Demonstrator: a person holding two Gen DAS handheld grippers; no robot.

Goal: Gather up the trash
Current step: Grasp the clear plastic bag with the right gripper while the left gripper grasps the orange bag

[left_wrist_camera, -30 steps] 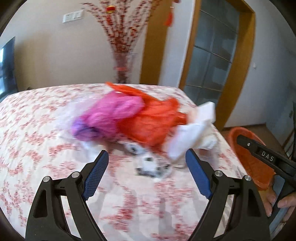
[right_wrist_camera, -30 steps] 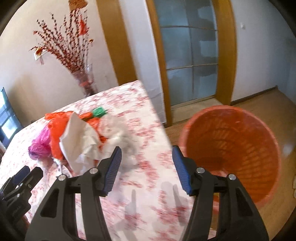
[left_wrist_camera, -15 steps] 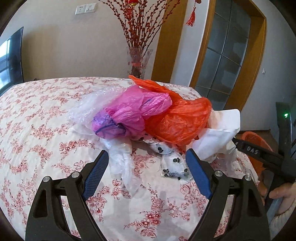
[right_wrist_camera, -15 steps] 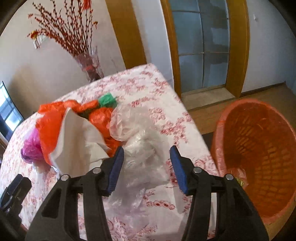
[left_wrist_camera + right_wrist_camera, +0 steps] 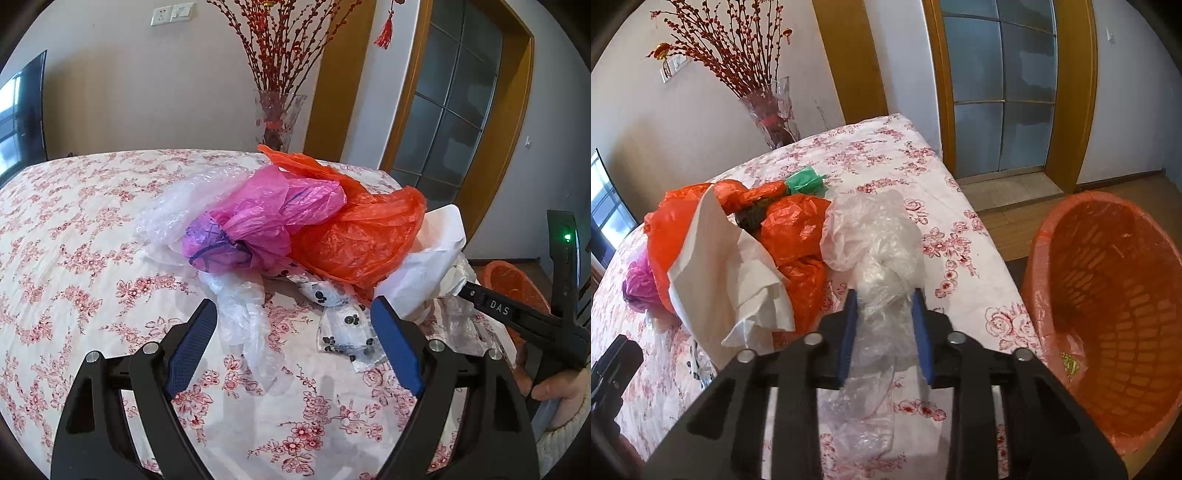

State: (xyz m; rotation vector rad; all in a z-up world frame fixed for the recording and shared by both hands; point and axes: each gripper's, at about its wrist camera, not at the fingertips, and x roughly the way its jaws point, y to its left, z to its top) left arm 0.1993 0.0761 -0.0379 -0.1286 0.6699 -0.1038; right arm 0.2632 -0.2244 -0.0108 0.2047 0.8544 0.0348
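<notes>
Nearest, right gripper (image 5: 884, 312) clamped on clear plastic bag (image 5: 877, 258) over floral tablecloth (image 5: 964, 236); left gripper (image 5: 291, 332) spread wide, holding nothing; beyond, orange bag (image 5: 354, 243), pink bag (image 5: 273, 218); orange bin (image 5: 1108, 295) on floor beside table

Floral-covered desk heaped with plastic trash

The desk (image 5: 74, 236) wears a white cloth printed with red flowers. A pile of bags sits on it toward the far right corner: a pink bag (image 5: 273, 218) with a purple bundle (image 5: 210, 247) at its near end, an orange bag (image 5: 354, 240) pressed against its right side, bubble wrap (image 5: 177, 206) behind and to the left, white paper (image 5: 432, 258) at the right end. In front of them a clear bag (image 5: 243, 314) and a spotted wrapper (image 5: 343, 325) lie flat on the cloth. A green bag (image 5: 805, 180) lies at the far edge of the pile. A crumpled clear bag (image 5: 875, 251) lies near the desk's right edge.
</notes>
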